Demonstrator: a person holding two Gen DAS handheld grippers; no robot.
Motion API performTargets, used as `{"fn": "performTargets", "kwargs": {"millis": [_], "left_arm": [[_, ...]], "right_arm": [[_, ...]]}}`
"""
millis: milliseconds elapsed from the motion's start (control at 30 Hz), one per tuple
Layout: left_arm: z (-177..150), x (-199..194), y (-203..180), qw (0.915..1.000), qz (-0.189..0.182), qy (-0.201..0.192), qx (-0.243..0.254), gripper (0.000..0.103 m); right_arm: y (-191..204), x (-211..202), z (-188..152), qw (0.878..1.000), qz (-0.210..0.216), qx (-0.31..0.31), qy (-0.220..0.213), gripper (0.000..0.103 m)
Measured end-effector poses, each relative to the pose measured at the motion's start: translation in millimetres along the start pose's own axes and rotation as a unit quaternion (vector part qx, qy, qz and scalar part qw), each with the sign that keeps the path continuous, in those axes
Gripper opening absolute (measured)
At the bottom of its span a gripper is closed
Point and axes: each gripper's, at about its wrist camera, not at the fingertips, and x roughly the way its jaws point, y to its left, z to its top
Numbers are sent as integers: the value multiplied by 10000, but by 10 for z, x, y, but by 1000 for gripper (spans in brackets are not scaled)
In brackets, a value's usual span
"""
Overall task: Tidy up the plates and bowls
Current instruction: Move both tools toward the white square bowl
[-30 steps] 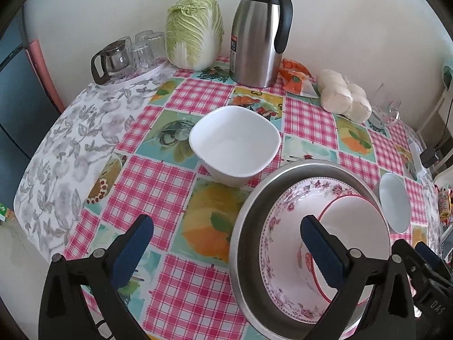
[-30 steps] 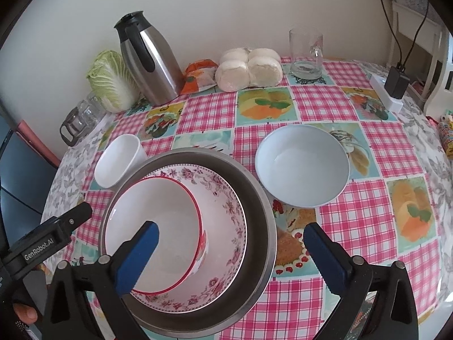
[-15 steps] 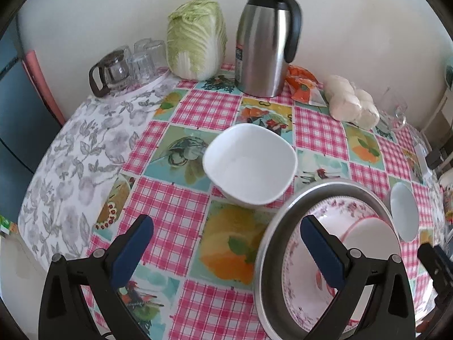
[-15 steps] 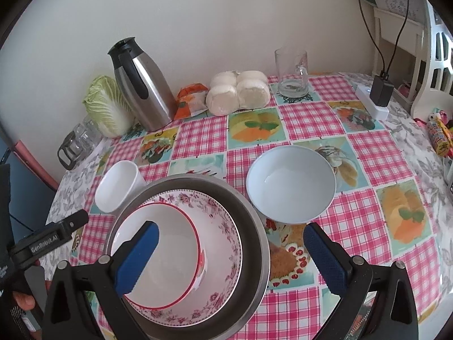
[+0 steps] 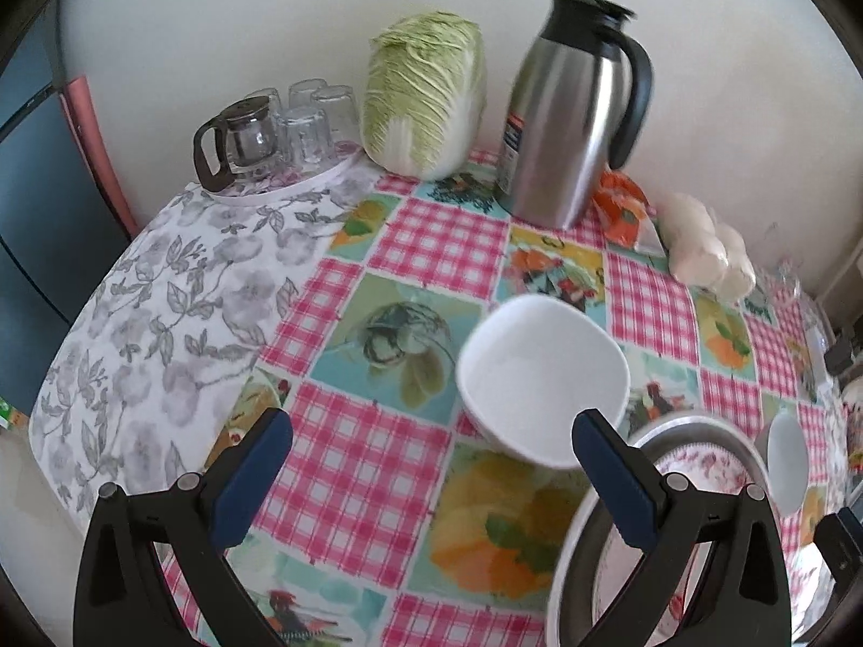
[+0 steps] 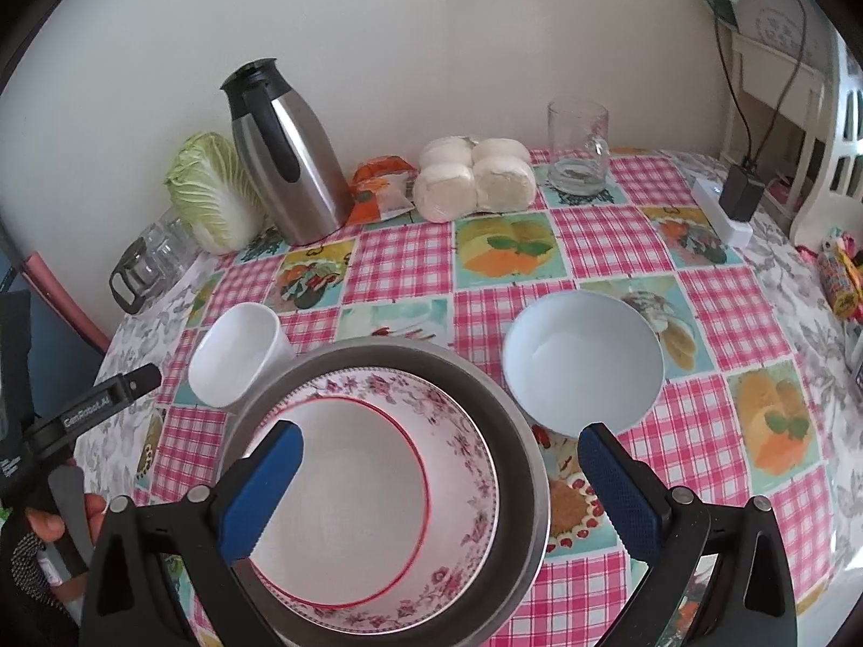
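A steel basin (image 6: 518,431) sits near the table's front edge and holds a pink floral bowl (image 6: 464,436) with a red-rimmed white bowl (image 6: 350,490) nested inside. A square white bowl (image 5: 539,377) stands to its left, also seen from the right wrist as the square bowl (image 6: 234,353). A round white bowl (image 6: 585,358) rests to the basin's right. My left gripper (image 5: 431,480) is open above the cloth, left of the basin (image 5: 701,420). My right gripper (image 6: 439,490) is open above the nested bowls. Both hold nothing.
Along the back wall stand a steel thermos jug (image 6: 286,156), a cabbage (image 5: 423,91), a tray of glasses with a glass pot (image 5: 242,137), wrapped buns (image 6: 474,178), an orange packet (image 6: 377,186) and a glass mug (image 6: 577,145). A power strip (image 6: 723,210) lies at the right edge.
My left gripper has swung left and back, so the basin slid toward the lower right of its view. My right gripper has pulled up and back; the stack stays put.
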Motion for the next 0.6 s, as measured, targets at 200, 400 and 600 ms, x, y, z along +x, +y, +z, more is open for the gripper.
{"fn": "performTargets", "kwargs": {"millis": [200,400,600], "left_arm": [[92,128,176,9990,-249,-79,-369,103],[143,309,337,9955,-549,-149,-764,103],[154,507,437,9926,-709,-172,-966,103]], "right_arm": [[171,-76,300,9999,62,-94,-18,103],[414,13,647,9994,300,-64,138,103],[751,306,831,9987,250,-202,396,103]]}}
